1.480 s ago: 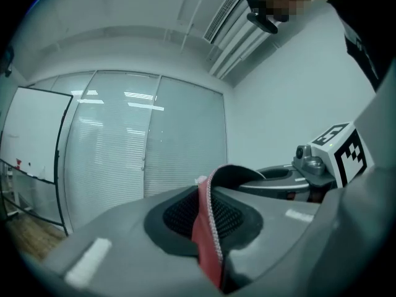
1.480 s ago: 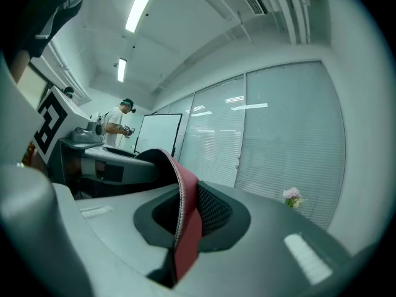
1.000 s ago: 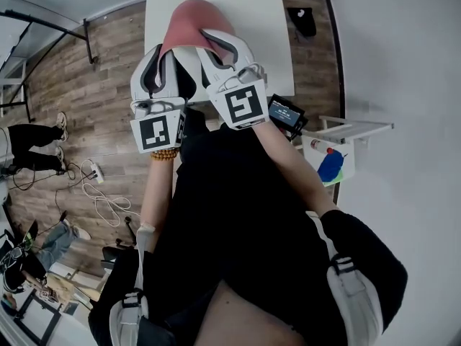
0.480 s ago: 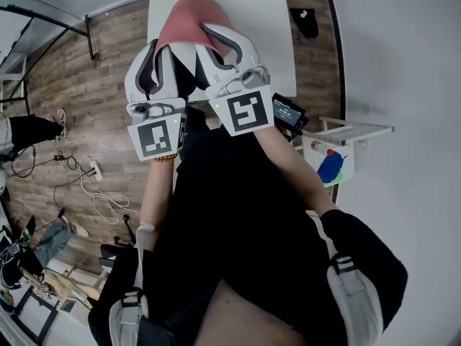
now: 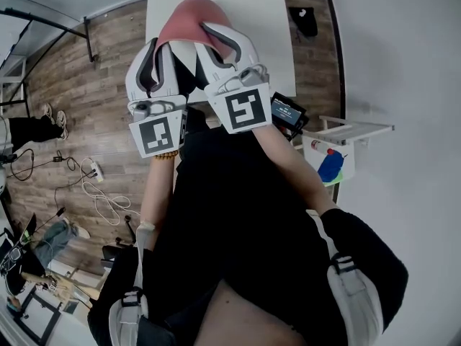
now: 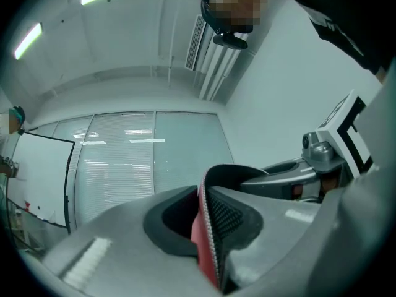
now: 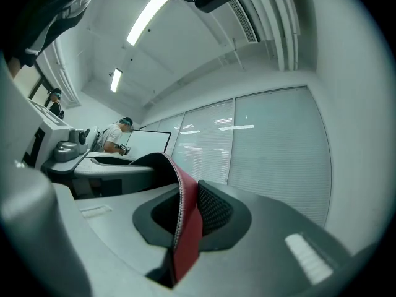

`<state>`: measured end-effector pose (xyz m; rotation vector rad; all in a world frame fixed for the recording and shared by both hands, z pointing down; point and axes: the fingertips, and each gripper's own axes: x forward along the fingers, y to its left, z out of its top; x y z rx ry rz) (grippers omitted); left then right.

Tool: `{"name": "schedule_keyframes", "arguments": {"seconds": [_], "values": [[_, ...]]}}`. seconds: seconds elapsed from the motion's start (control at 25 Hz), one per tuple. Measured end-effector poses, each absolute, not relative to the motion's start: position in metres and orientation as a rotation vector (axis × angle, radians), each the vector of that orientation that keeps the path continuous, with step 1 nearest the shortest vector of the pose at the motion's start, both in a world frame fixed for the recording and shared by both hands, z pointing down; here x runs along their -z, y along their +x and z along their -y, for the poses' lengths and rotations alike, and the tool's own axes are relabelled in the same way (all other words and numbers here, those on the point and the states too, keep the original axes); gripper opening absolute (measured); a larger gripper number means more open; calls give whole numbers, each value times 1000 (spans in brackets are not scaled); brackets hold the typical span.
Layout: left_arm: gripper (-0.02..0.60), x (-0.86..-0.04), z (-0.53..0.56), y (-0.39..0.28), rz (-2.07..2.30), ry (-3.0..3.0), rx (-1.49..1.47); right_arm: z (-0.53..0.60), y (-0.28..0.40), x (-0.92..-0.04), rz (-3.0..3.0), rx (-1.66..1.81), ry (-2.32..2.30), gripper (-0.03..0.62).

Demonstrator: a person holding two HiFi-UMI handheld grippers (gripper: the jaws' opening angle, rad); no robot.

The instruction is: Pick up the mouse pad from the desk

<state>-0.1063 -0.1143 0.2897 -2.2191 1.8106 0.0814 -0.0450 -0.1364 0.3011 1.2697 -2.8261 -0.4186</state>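
The pink-red mouse pad hangs bent above the white desk, lifted off it and pinched along its near edge by both grippers. My left gripper is shut on its left part; in the left gripper view the pad's stitched red edge sits clamped between the jaws of that gripper. My right gripper is shut on its right part; in the right gripper view the pad curls up out of the closed jaws of that gripper. The two grippers stand side by side, almost touching.
A black device with a screen sits by the desk's near right corner, and a white rack stands to its right. Cables lie on the wooden floor at left. A person stands by a whiteboard.
Both grippers have risen slightly with the mouse pad still held between them. The legs of a bystander at the left edge have shifted.
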Motion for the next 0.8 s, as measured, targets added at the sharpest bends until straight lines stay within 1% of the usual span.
{"name": "schedule_keyframes", "arguments": {"seconds": [0.8], "values": [[28, -305, 131, -100, -1810, -2290, -48, 153, -38, -313, 2813, 377, 1276, 51]]}}
